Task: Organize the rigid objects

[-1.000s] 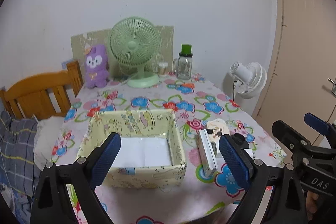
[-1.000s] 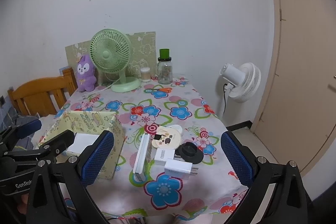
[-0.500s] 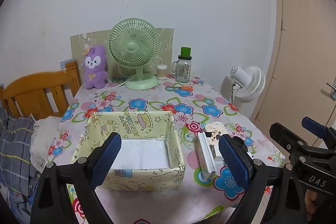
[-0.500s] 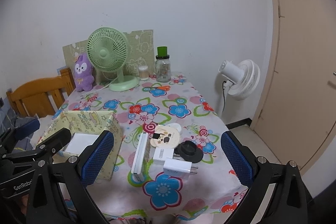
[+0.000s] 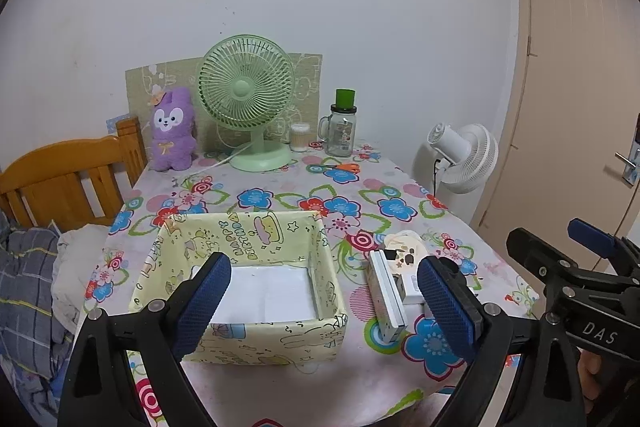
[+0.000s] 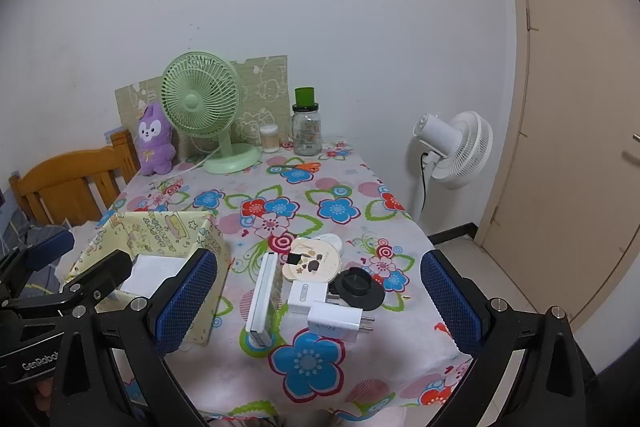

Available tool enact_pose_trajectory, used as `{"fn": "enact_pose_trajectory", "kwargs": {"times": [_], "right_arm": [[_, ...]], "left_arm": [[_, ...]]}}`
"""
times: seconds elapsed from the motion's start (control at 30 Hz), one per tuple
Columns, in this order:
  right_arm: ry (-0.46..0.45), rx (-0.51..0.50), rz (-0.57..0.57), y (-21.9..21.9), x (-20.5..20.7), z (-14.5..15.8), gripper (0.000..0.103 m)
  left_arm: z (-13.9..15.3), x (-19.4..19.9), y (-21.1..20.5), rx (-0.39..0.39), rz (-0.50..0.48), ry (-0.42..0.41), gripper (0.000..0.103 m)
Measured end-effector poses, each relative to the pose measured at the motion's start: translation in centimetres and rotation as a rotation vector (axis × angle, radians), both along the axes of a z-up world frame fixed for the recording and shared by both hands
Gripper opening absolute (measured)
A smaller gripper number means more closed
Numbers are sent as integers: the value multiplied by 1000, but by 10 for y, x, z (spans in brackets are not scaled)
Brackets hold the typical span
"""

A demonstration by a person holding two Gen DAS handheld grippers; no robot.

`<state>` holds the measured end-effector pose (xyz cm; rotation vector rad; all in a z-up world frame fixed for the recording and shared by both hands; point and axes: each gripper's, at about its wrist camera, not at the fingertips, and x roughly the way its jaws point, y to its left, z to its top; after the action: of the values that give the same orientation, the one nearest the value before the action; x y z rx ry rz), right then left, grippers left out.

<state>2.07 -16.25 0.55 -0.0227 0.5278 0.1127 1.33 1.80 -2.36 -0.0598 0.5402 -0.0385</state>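
seen from just above the near table edge: left gripper (image 5: 324,301) spread wide and empty, lower centre of its frame, blue pads (image 5: 202,303) framing the yellow box (image 5: 240,341) that sits low and left of centre on the floral tablecloth (image 5: 352,195). box open-topped, white sheet (image 5: 266,293) flat on its floor. right gripper (image 6: 318,305) likewise wide and empty, low in its own frame, hovering short of a small cluster right of the box: white slab (image 6: 264,297) standing on its long edge nearest the box, round cream compact (image 6: 312,261) behind it, white charger (image 6: 306,297) and a second white plug (image 6: 338,321) in front, prongs pointing right, black disc (image 6: 358,287) just right of the charger. same cluster partly hidden behind the left gripper's right finger in the left view, only the slab (image 5: 386,297) and compact (image 5: 404,253) clear there. at the far end of the table, upper centre: green fan (image 5: 248,99), purple plush (image 5: 172,131) to its left, green-lidded jar (image 5: 342,127) to its right, orange scissors (image 6: 306,166) just in front of the jar. wooden chair (image 5: 68,175) at mid left, white floor fan (image 6: 452,143) at mid right, door (image 6: 576,107) along the right edge.
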Motion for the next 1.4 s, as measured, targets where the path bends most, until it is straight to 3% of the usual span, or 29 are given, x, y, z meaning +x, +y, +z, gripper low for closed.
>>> {"fn": "enact_pose_trajectory", "kwargs": {"times": [0.3, 0.8, 1.4], "right_arm": [[-20, -46, -26, 3, -1, -1, 103], [-27, -38, -17, 4, -1, 0, 103], [-32, -27, -18, 3, 6, -2, 103]], "left_arm": [[-1, -3, -10, 74, 12, -3, 98], [-4, -2, -1, 17, 45, 35, 100], [-2, 2, -6, 59, 61, 7, 99]]}}
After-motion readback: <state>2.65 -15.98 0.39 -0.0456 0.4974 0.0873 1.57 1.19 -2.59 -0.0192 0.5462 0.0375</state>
